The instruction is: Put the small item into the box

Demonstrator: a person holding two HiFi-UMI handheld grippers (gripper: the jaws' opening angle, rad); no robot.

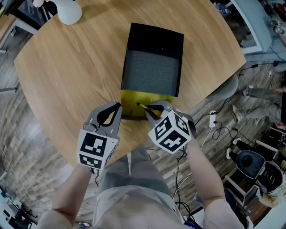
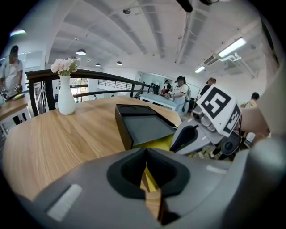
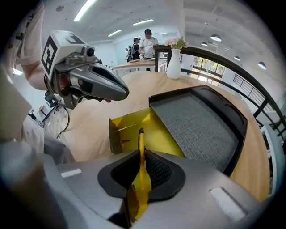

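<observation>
Currently gripped: right gripper [image 1: 152, 110] is clamped on the small item [image 1: 143, 107], a thin yellow stick with a dark tip. The right gripper view shows it pinched flat between the pads.
Left gripper: left gripper [image 1: 117, 107] has its jaws pressed together with nothing between them. Only table and yellow card show past the gap in its own view.
Item location: off the table, held over the near end of the box [image 1: 156, 36], just above the yellow compartment [image 1: 132, 102].
Key relation: the compartment lies straight ahead of and below the right jaws. The item's long axis runs along the jaws, dark tip leading past the fingertips. The right gripper is the nearer one; the left sits just left of the compartment.
Next move (guess): a short dip forward and down, then let go into the yellow part.
Hard to tell: the item's lower end is buried in the jaws. Both grippers cover the compartment's near wall in the head view. Can't tell if the item touches the card.
Other: grey pad [image 1: 152, 69] fills the far part of the box. Vase [image 1: 69, 11] stands far left on the table [image 1: 67, 85], well apart.
</observation>
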